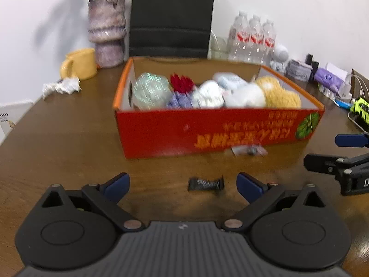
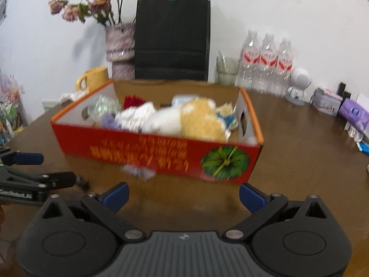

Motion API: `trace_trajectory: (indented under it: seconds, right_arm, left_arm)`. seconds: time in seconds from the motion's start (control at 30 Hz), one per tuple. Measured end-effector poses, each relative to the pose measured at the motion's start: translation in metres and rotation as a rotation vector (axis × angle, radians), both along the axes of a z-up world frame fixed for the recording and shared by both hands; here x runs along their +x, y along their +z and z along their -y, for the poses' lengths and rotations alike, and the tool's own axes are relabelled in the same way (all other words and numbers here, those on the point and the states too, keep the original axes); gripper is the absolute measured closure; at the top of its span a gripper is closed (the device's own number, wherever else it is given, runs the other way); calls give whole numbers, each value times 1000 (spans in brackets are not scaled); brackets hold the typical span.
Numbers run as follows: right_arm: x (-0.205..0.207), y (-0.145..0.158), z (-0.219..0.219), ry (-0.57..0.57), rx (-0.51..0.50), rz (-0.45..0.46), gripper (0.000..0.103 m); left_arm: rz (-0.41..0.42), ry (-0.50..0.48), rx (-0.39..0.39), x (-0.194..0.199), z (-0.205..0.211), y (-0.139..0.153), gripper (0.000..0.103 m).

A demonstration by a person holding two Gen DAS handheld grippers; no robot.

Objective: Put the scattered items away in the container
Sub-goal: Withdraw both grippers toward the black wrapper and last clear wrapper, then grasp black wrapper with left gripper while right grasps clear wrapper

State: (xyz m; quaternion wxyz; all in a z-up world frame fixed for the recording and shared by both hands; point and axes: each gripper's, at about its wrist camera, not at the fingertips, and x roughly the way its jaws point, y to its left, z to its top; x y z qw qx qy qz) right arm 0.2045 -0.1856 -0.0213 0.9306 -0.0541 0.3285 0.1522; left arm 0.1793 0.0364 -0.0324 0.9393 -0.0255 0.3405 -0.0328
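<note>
Your left gripper (image 1: pixel 183 185) sits nearest, low over the wooden table (image 1: pixel 69 138), its blue-tipped fingers (image 1: pixel 117 184) spread wide with nothing between them. Just ahead of it, a little right of the gap's centre, a small black sachet (image 1: pixel 206 183) lies flat on the table. Beyond that, a small clear wrapper (image 1: pixel 249 150) rests against the foot of the red cardboard box (image 1: pixel 207 131).

Your right gripper (image 2: pixel 183 196) is also spread wide and holds nothing; it hovers facing the box's long red side, near the corner with the green leaf print. In the left wrist view you see it entering from the right edge, well apart from the sachet.

You can see the box is open-topped and already filled with soft items: a shiny pale-green bundle (image 1: pixel 151 90), a red piece (image 1: pixel 182 83), white balls (image 1: pixel 208 93) and a yellow fluffy one (image 1: pixel 279 92).

Behind the box stand a black paper bag (image 1: pixel 171 16), a vase of dried flowers (image 1: pixel 107 32), a yellow mug (image 1: pixel 80 63) and a pack of water bottles (image 1: pixel 252 38). Crumpled white paper (image 1: pixel 61 86) lies on the table left of the box.
</note>
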Motion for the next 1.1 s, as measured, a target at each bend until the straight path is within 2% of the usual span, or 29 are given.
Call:
trace_trajectory:
  seconds: [0.1,0.13,0.2,0.33,0.43,0.7,0.93,1.1]
  right_arm:
    - [-2,-7,-2,5,3,-19,1]
    - [-2,-8,-3,6,6,-21,1]
    - [-2,-10,-5,10,19,-24,1]
    - [4,-15,-14,17,32,-39,3]
    - [8,-19,-23,22,41,-45,5]
    - [26,-19,-53,-11,74,-52,11]
    - [45,-25,-72,-88,100,-78,23]
    - [48,-27,-82,-133,38,-64,35]
  left_arm:
    - [-20,3,-8,3,3,-8,12]
    - [-25,7,-11,5,4,-10,19]
    - [-12,7,-6,5,8,-11,26]
    - [19,0,74,4,16,-12,74]
    - [29,-18,69,1,12,-12,78]
    - [40,-4,27,1,-11,-12,79]
    - [42,10,-16,3,-33,-11,79]
    - [38,15,-35,7,-43,-11,79]
